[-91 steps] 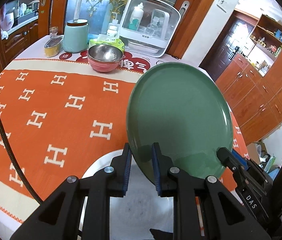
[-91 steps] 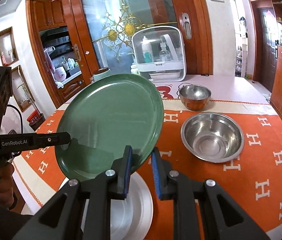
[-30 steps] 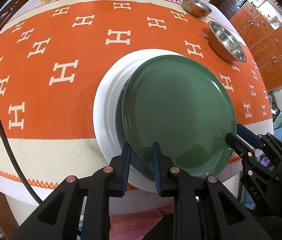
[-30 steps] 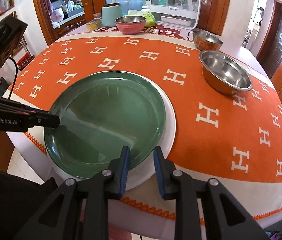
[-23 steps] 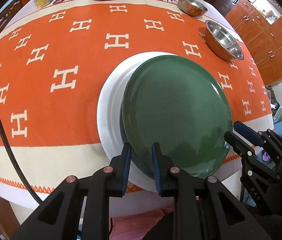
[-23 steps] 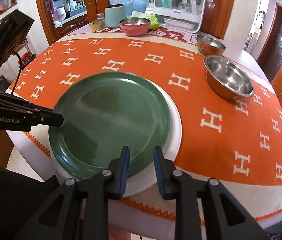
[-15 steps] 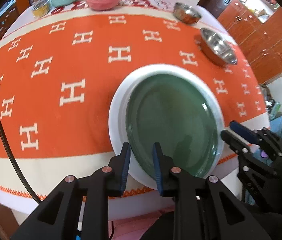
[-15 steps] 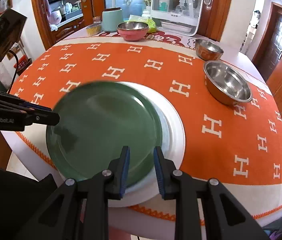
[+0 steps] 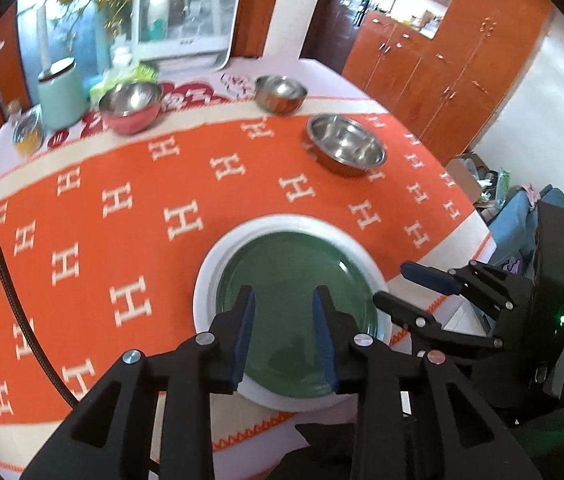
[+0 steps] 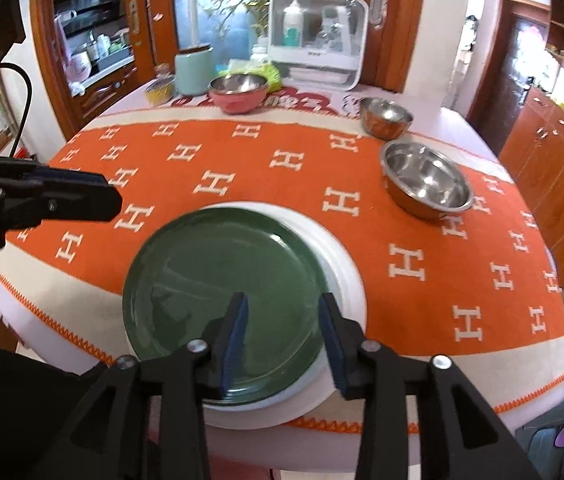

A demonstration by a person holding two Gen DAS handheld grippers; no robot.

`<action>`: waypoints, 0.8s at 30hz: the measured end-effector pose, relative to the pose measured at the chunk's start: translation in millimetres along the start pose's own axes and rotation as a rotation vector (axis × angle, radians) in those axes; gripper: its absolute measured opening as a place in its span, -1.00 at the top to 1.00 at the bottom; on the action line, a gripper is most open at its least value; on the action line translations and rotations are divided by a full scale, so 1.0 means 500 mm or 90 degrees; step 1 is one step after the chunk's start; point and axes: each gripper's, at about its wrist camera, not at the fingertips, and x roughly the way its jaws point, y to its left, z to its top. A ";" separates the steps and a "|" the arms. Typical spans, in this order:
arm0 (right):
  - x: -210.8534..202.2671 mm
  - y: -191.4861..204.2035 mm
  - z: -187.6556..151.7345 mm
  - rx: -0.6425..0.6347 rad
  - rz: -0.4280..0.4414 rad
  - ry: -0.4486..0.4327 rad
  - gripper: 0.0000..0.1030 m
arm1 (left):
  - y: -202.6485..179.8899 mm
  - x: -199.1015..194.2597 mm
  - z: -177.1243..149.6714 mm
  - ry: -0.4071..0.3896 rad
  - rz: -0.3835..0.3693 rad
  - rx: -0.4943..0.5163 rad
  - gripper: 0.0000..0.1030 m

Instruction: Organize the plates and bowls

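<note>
Wooden cabinets and a glass-panelled door ring this dining room, and the round surface [image 10: 242,420] in the middle wears an orange cloth [image 10: 242,152] patterned with white H shapes. Near its front edge the green plate [image 10: 218,288] lies flat on a larger white plate [image 10: 345,280], a little off-centre so that more white rim shows on one side.

Both tools hang above the stack. The left gripper [image 9: 283,332] has its jaws a modest way apart, having just been opening, with nothing between them; the green plate merely shows through the gap from below. The right gripper [image 10: 283,334] has likewise just been opening, its jaws somewhat wider, and it too has hold of nothing.

Further back on the cloth sits a large steel bowl [image 10: 425,180], with a smaller steel bowl [image 10: 385,116] just beyond it. At the far side stand a pink bowl with a steel lining [image 10: 238,92], a pale green canister [image 10: 192,70] and a white box with a clear front [image 10: 317,36] (bottles show inside it).
</note>
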 end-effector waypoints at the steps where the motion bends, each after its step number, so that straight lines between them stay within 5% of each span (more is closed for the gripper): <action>1: -0.005 -0.005 0.001 0.008 -0.006 -0.004 0.20 | -0.001 -0.001 0.005 -0.004 -0.001 0.002 0.44; 10: -0.064 -0.071 0.027 0.046 -0.063 -0.085 -0.11 | -0.049 -0.008 0.060 -0.048 0.000 0.033 0.03; 24: -0.100 -0.272 0.075 -0.011 -0.022 -0.126 -0.12 | -0.194 0.037 0.164 -0.100 0.055 -0.033 -0.28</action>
